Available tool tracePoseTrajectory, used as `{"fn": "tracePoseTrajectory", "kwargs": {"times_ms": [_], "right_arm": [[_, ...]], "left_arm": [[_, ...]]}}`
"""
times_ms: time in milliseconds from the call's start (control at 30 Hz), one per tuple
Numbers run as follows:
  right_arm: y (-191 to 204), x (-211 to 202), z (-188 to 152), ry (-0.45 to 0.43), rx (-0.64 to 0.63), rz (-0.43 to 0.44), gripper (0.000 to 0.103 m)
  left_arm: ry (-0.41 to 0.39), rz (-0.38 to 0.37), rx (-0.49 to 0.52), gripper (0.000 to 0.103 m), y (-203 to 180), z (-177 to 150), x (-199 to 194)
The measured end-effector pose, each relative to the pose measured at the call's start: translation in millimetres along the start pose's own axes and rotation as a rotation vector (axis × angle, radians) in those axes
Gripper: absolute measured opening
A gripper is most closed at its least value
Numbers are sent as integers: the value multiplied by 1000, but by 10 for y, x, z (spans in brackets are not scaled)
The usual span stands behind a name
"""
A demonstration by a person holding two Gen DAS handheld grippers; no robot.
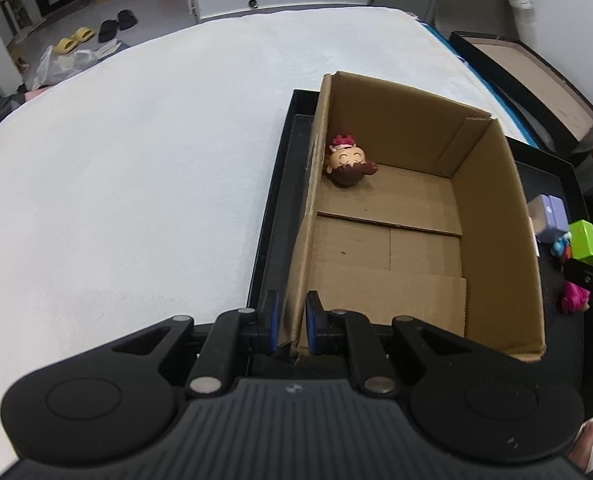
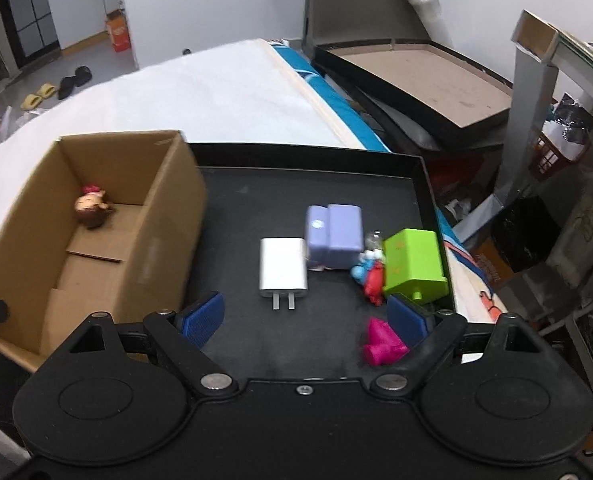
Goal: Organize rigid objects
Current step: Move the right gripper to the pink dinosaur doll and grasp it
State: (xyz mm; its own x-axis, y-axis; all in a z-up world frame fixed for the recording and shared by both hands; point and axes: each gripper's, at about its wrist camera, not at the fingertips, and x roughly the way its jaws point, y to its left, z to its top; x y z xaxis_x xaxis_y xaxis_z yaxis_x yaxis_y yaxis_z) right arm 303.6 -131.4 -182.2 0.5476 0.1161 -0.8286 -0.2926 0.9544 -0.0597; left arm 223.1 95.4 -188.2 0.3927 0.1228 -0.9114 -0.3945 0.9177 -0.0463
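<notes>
A cardboard box (image 1: 492, 216) (image 2: 164, 220) stands on the left part of a black tray (image 2: 256, 200) (image 1: 272, 216). A small doll figure (image 1: 348, 160) (image 2: 92, 210) lies in the box's far corner. My left gripper (image 1: 292, 324) is shut on the box's near left wall. My right gripper (image 2: 304, 318) is open above the tray. In front of it lie a white charger (image 2: 282, 268), a purple block (image 2: 336, 236) (image 1: 550, 218), a green block (image 2: 414, 264) (image 1: 584, 240), a blue-red figure (image 2: 370, 272) and a pink toy (image 2: 382, 342) (image 1: 574, 298).
The tray rests on a white bed (image 1: 136, 160) (image 2: 216, 92). Flat black-framed boards (image 2: 416, 76) lean at the right beside a shelf unit (image 2: 556, 80). Slippers (image 1: 96, 34) lie on the floor beyond the bed.
</notes>
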Motion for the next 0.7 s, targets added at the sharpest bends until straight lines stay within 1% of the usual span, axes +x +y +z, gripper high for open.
{"fn": "tracePoseTrajectory", "kwargs": {"times_ms": [133, 233, 300, 400, 467, 600, 700], "right_arm": [[-113, 103, 0, 17, -9, -18, 88], [-217, 210, -10, 53, -4, 0, 87], [-265, 263, -35, 68, -22, 18, 87], [-303, 327, -60, 78, -52, 21, 86], [-315, 373, -62, 86, -59, 23, 85], [-360, 464, -79, 115, -65, 33, 85], [-425, 533, -87, 128, -58, 13, 85]], "left_arm": [[7, 24, -9, 12, -43, 17, 40], [12, 43, -15, 12, -72, 39, 49], [11, 58, -2, 12, -109, 46, 43], [8, 79, 13, 12, -153, 58, 38], [8, 85, 5, 12, -150, 75, 31], [2, 105, 4, 13, -157, 89, 29], [-3, 111, 9, 13, -164, 80, 29]]}}
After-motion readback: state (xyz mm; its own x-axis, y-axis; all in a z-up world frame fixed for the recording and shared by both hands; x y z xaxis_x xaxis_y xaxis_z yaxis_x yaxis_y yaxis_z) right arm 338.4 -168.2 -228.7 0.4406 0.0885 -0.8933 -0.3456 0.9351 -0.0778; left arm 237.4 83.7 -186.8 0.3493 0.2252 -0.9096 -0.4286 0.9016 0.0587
